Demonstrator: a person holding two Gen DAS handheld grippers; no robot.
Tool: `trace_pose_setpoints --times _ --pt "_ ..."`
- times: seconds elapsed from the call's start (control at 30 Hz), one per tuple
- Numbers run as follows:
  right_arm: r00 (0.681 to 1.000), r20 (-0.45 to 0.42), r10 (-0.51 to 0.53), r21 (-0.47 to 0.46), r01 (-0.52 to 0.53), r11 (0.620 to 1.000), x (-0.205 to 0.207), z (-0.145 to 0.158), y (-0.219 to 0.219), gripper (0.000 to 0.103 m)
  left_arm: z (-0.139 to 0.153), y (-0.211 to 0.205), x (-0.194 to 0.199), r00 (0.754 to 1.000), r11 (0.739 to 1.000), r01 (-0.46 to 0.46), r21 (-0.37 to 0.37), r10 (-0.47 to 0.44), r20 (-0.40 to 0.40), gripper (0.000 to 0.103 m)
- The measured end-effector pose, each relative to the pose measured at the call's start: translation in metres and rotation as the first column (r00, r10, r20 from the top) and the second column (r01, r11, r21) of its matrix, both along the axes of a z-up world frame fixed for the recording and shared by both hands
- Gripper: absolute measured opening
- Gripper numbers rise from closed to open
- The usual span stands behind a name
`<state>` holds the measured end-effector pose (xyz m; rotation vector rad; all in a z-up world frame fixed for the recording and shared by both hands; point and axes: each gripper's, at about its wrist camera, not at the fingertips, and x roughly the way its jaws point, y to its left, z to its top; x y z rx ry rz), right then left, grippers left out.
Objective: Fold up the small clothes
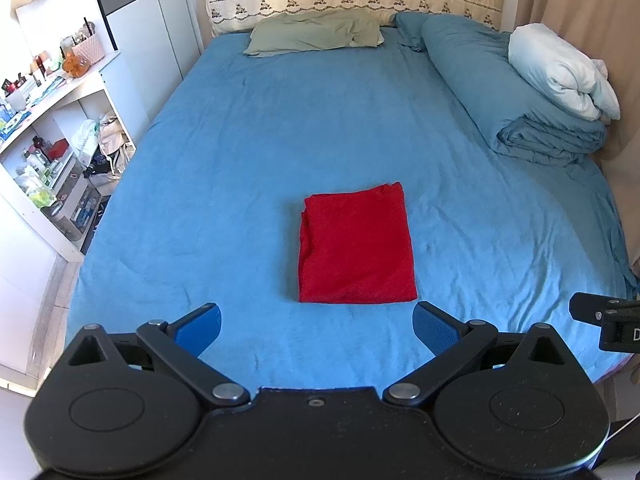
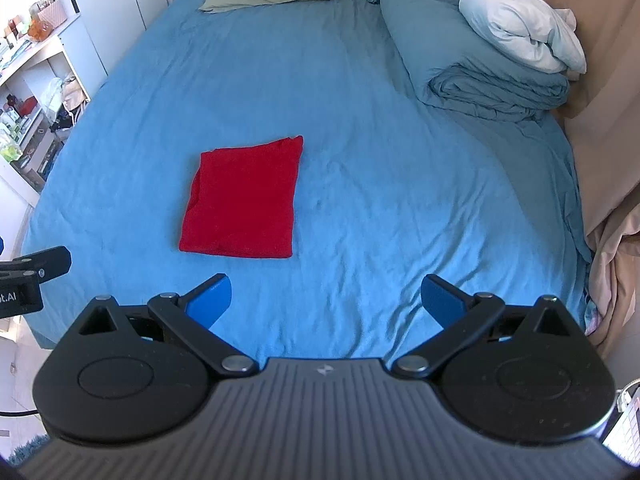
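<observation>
Blue-sheeted bed [image 1: 460, 208] with a folded red garment [image 1: 356, 246] lying flat.

Its long axis runs away from the left gripper [image 1: 317, 330], just ahead; the right gripper [image 2: 326, 300] has it ahead-left. Both spread wide, holding nothing.

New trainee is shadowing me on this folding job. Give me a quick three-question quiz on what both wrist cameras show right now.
1. True or false: the red cloth lies folded flat on the blue sheet.
2. Which gripper is held more directly in front of the cloth? A) left gripper B) right gripper
3. Fill in: a white pillow sits on top of the folded ____.

Key: 1 true. 2 A; in the right wrist view the cloth lies off to the left. 3 blanket. Both grippers are open and hold nothing.
</observation>
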<state>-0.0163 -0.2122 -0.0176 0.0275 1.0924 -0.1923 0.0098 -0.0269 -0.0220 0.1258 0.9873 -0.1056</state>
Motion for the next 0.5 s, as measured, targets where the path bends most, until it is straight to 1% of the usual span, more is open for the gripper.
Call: trace_pose_setpoints --times 0.4,0.5 --pt "1.000 -0.003 0.004 0.006 -0.004 1.000 0.0023 -0.0002 -0.0076 0.103 0.0021 -0.0018 0.0008 1.000 1.000 0.007 -0.001 -0.007 0.007 0.103" --pt "1.000 0.001 0.002 0.005 -0.002 1.000 0.0025 0.0011 -0.0094 0.103 0.0020 -0.0004 0.0001 1.000 1.000 0.005 -0.011 -0.005 0.010 0.103"
